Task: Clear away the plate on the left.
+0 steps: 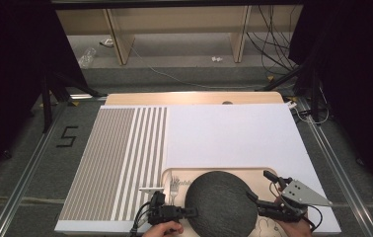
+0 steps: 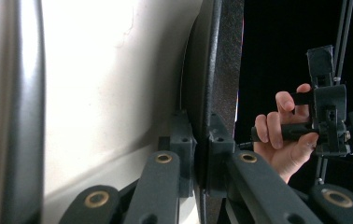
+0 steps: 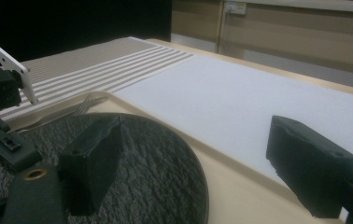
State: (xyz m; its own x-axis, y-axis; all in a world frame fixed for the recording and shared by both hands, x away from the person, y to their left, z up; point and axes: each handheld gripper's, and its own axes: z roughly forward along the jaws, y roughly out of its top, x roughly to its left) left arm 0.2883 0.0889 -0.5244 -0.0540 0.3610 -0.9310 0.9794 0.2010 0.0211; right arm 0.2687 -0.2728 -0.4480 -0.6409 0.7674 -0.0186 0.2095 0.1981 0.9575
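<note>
A dark round plate (image 1: 221, 202) lies in a pale wooden tray (image 1: 253, 170) at the table's near edge. My left gripper (image 1: 192, 212) is shut on the plate's left rim; in the left gripper view both jaws clamp the plate's (image 2: 221, 70) thin edge at the left gripper (image 2: 201, 149). My right gripper (image 1: 259, 184) stands open at the plate's right side. In the right gripper view one jaw hangs over the plate (image 3: 132, 158) and the other over the tray (image 3: 240, 186), the right gripper (image 3: 198, 163) holding nothing. A fork (image 1: 174, 187) lies in the tray left of the plate.
A striped placemat (image 1: 118, 158) covers the table's left part and a white mat (image 1: 229, 131) the rest. Wooden shelving and loose cables (image 1: 273, 34) stand on the floor beyond the table. A hand holds the right gripper (image 2: 326, 116).
</note>
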